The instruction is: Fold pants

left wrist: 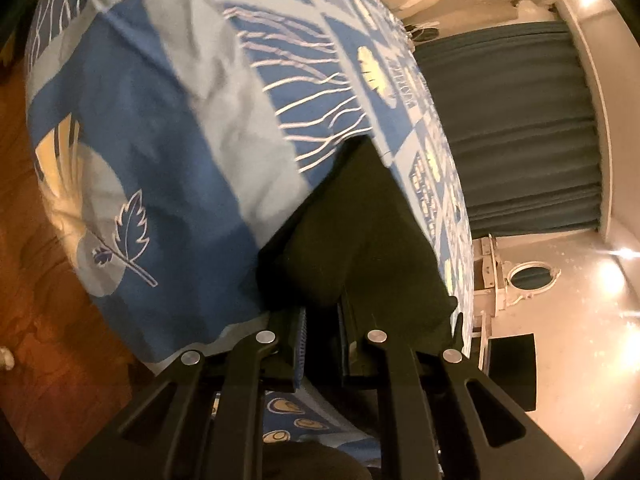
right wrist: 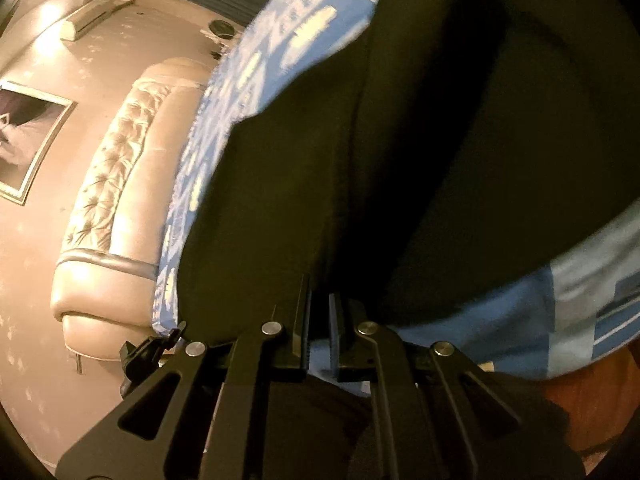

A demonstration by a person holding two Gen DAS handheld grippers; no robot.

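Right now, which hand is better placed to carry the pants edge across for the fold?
Probably the left. The left gripper is shut on a pants corner with open bedspread ahead; the right gripper faces piled dark cloth.

Your right gripper (right wrist: 320, 300) pinches the black pants' (right wrist: 400, 140) near edge — patterned bedspread (right wrist: 580, 300) at four o'clock.

The bedspread (left wrist: 160, 128) left of the dark pants (left wrist: 360, 232) is left bare, so room is offered there. Beyond the pants, the way is closed by a tufted headboard (right wrist: 116, 184), and a curtain (left wrist: 512, 128) is hung past the bedspread's far edge.
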